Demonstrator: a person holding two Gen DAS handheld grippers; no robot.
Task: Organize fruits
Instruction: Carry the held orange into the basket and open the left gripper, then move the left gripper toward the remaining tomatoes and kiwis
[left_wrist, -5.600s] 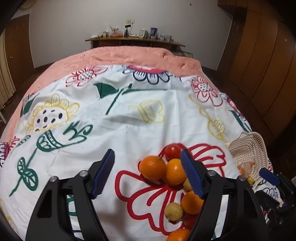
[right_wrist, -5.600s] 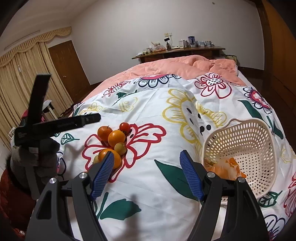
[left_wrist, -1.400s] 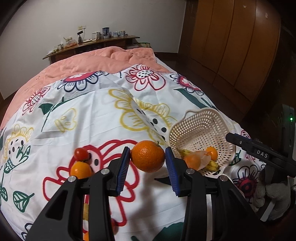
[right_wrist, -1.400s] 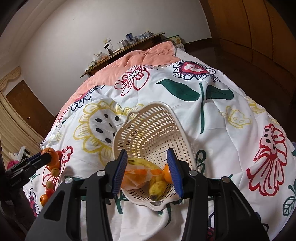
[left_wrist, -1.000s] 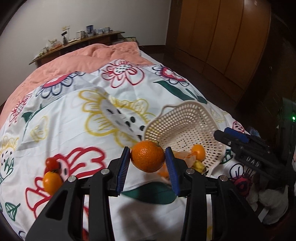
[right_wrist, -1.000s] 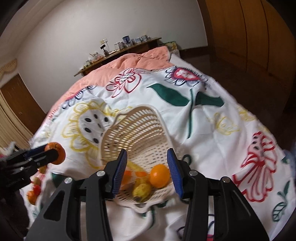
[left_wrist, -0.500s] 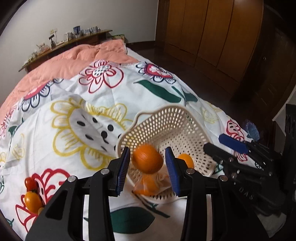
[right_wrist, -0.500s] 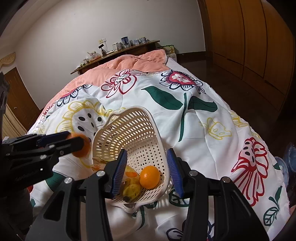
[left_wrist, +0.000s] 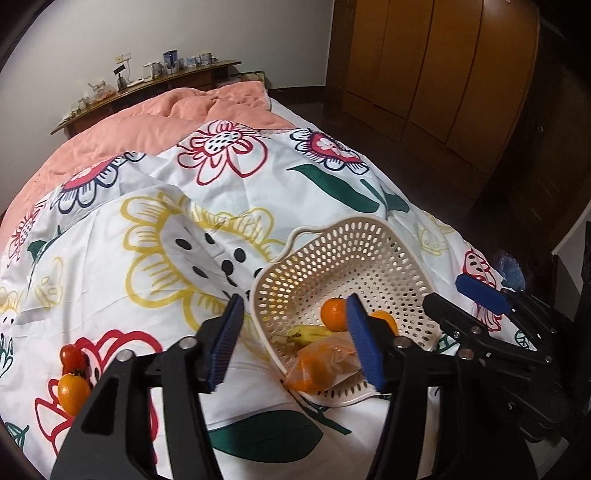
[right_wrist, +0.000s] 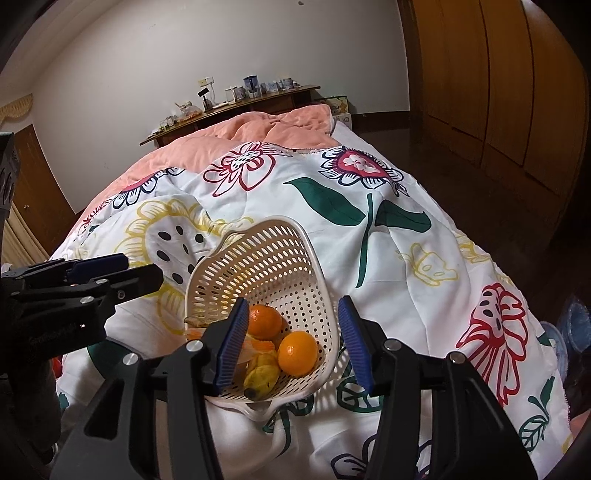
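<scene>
A cream perforated basket (left_wrist: 384, 236) lies on the flowered bedspread and also shows in the right wrist view (right_wrist: 295, 236). It holds two oranges (left_wrist: 332, 314) (right_wrist: 297, 352), a banana (left_wrist: 310, 332) (right_wrist: 260, 374) and a plastic bag of fruit (left_wrist: 321, 363). My left gripper (left_wrist: 295, 338) is open and empty over the basket's near left rim. My right gripper (right_wrist: 291, 341) is open around the basket's near end, not gripping it. An orange (left_wrist: 72, 393) and a red tomato (left_wrist: 71, 355) lie loose at the left.
The bedspread (left_wrist: 207, 221) covers the bed, with a pink quilt (left_wrist: 155, 129) at the far end. A wooden shelf with small items (left_wrist: 147, 88) stands against the wall. Wooden wardrobes (left_wrist: 443, 74) and dark floor lie to the right.
My left gripper carried an orange from the pile to the basket and opened; the orange now lies in the basket. My right gripper stays at the basket's near end.
</scene>
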